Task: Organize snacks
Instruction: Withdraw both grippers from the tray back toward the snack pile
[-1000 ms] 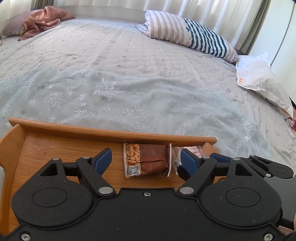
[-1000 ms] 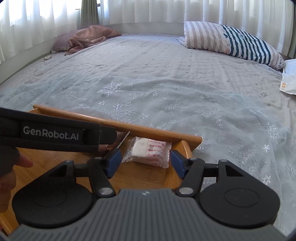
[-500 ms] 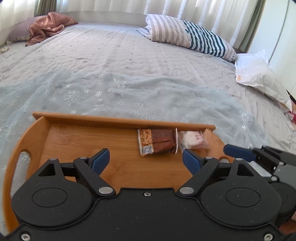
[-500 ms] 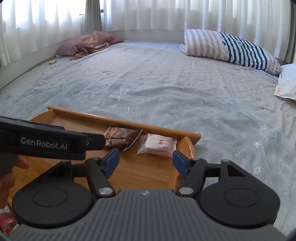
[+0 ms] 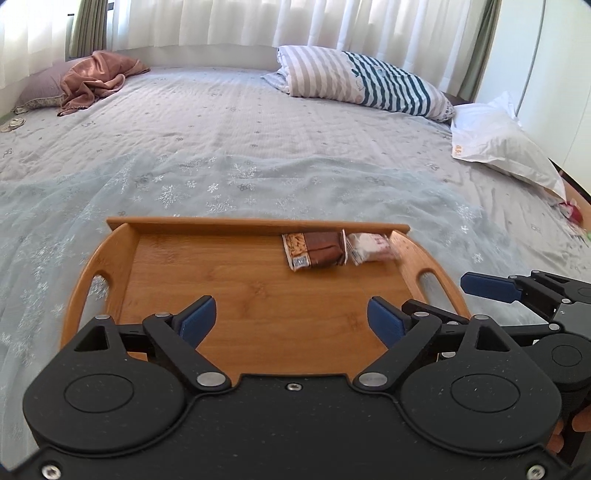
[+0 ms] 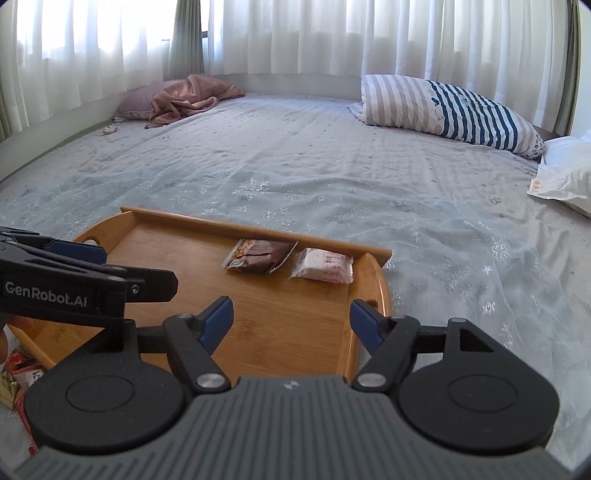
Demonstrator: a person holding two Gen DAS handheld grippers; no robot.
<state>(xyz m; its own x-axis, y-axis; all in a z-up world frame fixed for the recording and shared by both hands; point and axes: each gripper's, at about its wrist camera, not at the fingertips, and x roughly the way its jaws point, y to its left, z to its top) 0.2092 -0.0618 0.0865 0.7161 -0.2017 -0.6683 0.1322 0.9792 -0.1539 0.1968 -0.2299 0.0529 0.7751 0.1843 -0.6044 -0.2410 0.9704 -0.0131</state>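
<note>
Snacks (image 5: 334,249) beyond left claw (image 5: 291,321), jaws opening, empty

A wide bed under a pale grey snowflake-patterned bedspread (image 6: 332,177) fills the room. Sheer white curtains (image 6: 295,33) glow with daylight behind a blue-and-grey striped pillow (image 6: 450,107).

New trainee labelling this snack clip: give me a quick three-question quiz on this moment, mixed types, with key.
1. True or false: the brown snack packet lies on the bedspread, outside the wooden tray.
2. Which packet lies nearer the tray's right handle slot? A) brown snack packet B) white snack packet
3. Fill in: between the pads of the left gripper and the right gripper there is ____.

Key
1. False: it lies in the tray, by the far wall.
2. B
3. Nothing; both jaws are opening, empty.
</note>
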